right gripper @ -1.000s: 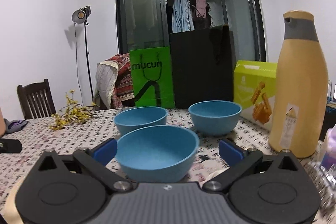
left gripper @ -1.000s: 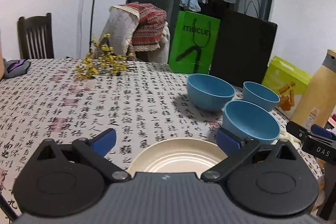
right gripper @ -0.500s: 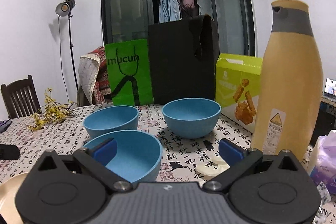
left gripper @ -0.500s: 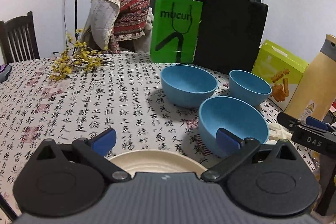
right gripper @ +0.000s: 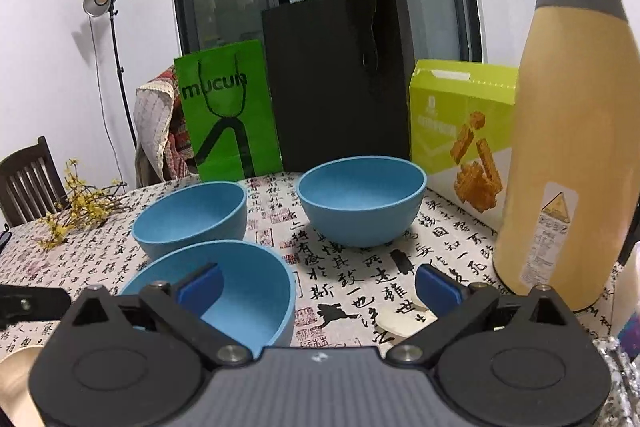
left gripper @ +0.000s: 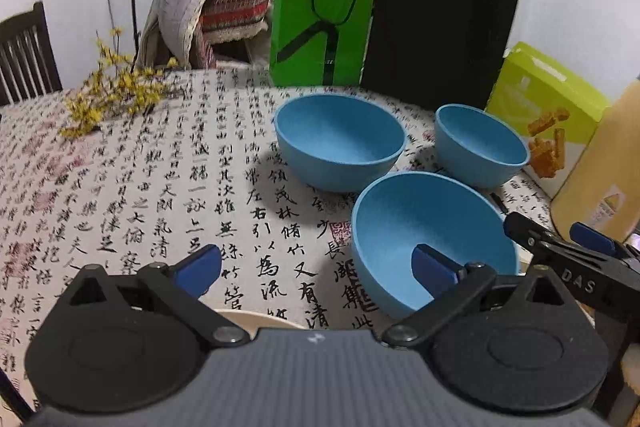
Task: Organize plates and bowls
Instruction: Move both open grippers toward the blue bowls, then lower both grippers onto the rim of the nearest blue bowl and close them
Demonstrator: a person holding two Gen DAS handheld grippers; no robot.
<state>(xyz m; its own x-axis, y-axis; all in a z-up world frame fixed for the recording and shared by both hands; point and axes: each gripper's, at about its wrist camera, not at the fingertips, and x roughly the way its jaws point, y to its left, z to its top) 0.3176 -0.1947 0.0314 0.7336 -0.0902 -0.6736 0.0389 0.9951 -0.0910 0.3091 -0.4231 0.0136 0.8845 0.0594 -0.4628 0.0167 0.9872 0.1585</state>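
Three blue bowls stand on the patterned tablecloth: a near bowl (left gripper: 432,235), a far-left bowl (left gripper: 340,139) and a far-right bowl (left gripper: 480,149). A cream plate (left gripper: 260,319) lies just under my left gripper (left gripper: 316,267), which is open and empty, its right finger over the near bowl's rim. My right gripper (right gripper: 316,285) is open and empty, its left finger over the near bowl (right gripper: 240,287). The far-right bowl (right gripper: 362,201) stands ahead of it, the far-left bowl (right gripper: 192,219) to the left. The plate's edge (right gripper: 16,375) shows at lower left.
A tall yellow flask (right gripper: 576,131) stands at the right. A green snack box (right gripper: 460,131), a black bag (right gripper: 340,79) and a green bag (left gripper: 322,15) line the back. Yellow flowers (left gripper: 108,95) lie far left. The right gripper's finger (left gripper: 560,259) shows in the left view.
My left gripper has moved forward and right, so the plate slid under it and the near bowl came closer. My right gripper has shifted right, so the near bowl moved to its left finger.
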